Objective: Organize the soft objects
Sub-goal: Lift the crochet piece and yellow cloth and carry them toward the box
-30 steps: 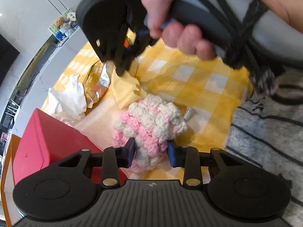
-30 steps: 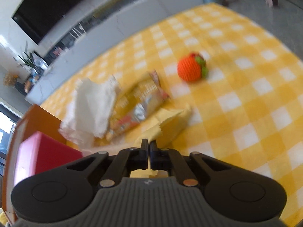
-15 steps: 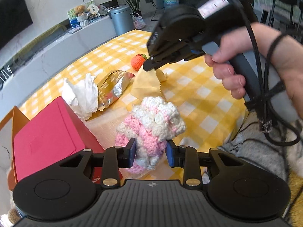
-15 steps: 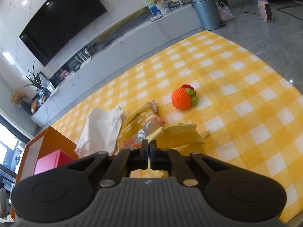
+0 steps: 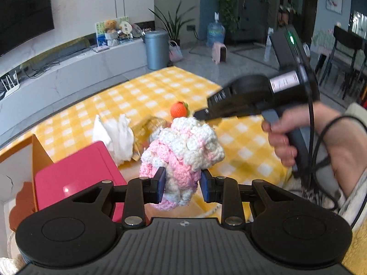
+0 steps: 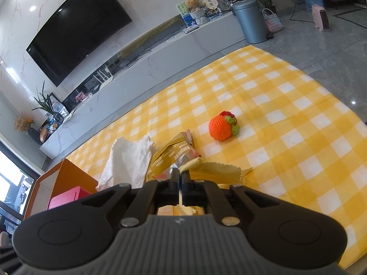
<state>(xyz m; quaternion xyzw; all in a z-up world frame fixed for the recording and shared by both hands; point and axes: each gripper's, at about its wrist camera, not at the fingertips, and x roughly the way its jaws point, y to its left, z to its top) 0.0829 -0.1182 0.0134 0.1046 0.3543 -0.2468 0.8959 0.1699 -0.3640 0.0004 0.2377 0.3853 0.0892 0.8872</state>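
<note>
My left gripper is shut on a pink and white crocheted toy and holds it above the yellow checked tablecloth. My right gripper is shut on a yellow cloth, lifted off the table; it also shows in the left wrist view, to the right of the toy. An orange crocheted fruit lies on the tablecloth farther off; it also shows in the left wrist view.
A crumpled white tissue and a gold snack wrapper lie left of the cloth. A pink box sits inside an orange box at the left edge. A TV console and a grey bin stand beyond the table.
Both grippers have risen: the left lifted the crocheted toy higher off the table, and the right lifted the yellow cloth and pulled back to the right.
</note>
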